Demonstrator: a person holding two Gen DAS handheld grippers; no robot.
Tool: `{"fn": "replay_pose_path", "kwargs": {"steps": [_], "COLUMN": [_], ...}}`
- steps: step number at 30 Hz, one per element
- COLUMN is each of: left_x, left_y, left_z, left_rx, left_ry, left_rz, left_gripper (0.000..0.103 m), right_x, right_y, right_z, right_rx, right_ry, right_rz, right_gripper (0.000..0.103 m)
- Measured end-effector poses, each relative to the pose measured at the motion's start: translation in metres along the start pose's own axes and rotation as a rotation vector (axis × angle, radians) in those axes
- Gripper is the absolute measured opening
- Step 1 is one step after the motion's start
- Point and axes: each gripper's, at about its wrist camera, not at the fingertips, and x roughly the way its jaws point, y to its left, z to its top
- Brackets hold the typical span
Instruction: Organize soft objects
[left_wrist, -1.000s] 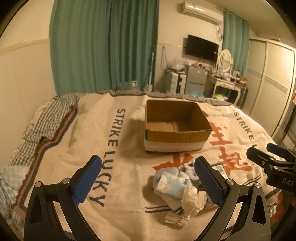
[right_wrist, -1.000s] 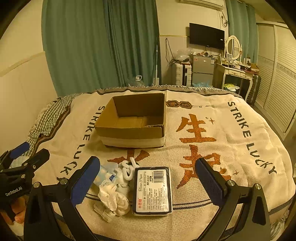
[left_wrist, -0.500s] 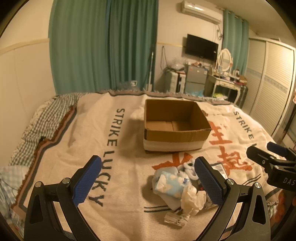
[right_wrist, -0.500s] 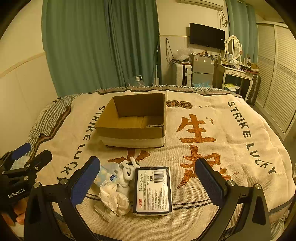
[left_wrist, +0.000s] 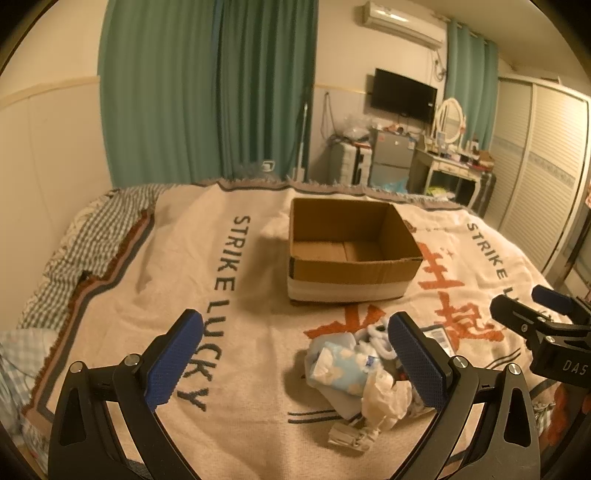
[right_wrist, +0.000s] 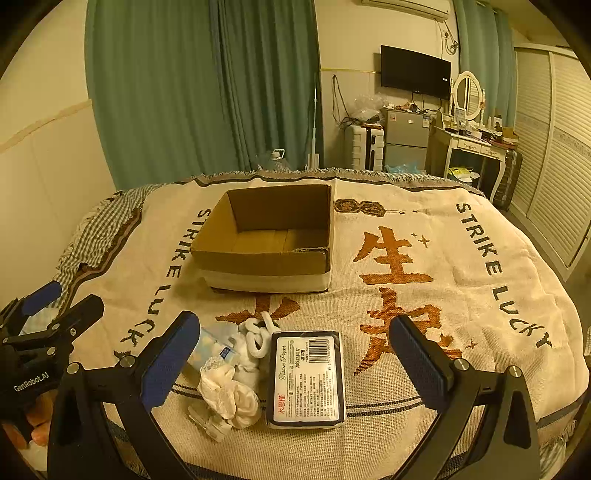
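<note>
An empty open cardboard box (left_wrist: 351, 251) (right_wrist: 266, 240) stands in the middle of the bed. In front of it lies a small pile of soft things: a dark tissue pack (right_wrist: 307, 378), a light blue cloud-print pack (left_wrist: 341, 369) (right_wrist: 210, 347), a cream scrunchie (right_wrist: 229, 397) (left_wrist: 386, 395) and a white loop toy (right_wrist: 256, 334). My left gripper (left_wrist: 295, 362) is open and empty, above the bed left of the pile. My right gripper (right_wrist: 295, 358) is open and empty, hovering over the pile. Each gripper shows at the edge of the other's view.
The bed is covered by a beige "STRIKE LUCKY" blanket (right_wrist: 424, 236) with a checked sheet (left_wrist: 92, 236) at its left edge. Green curtains, a wall TV, a small fridge and a dressing table (right_wrist: 469, 144) stand beyond the bed. A wardrobe (left_wrist: 546, 177) is at the right.
Both grippers have barely shifted; the view has drifted slightly. Nothing was taken hold of or moved.
</note>
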Motion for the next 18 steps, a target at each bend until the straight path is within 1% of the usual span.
{"fn": "replay_pose_path", "kwargs": {"steps": [14,18], "left_x": [0.001,0.0003], "left_y": [0.0001,-0.0026], "left_z": [0.0031,0.0021], "left_rx": [0.004,0.017], "left_ry": [-0.007,-0.013], "left_rz": [-0.004,0.007], "left_gripper": [0.102,0.102], "right_x": [0.0002,-0.0004], "right_y": [-0.0001,-0.0005], "right_z": [0.0016,0.002], "right_rx": [0.003,0.007], "right_ry": [0.005,0.002], "right_rz": [0.002,-0.001], "right_gripper": [0.103,0.103]}}
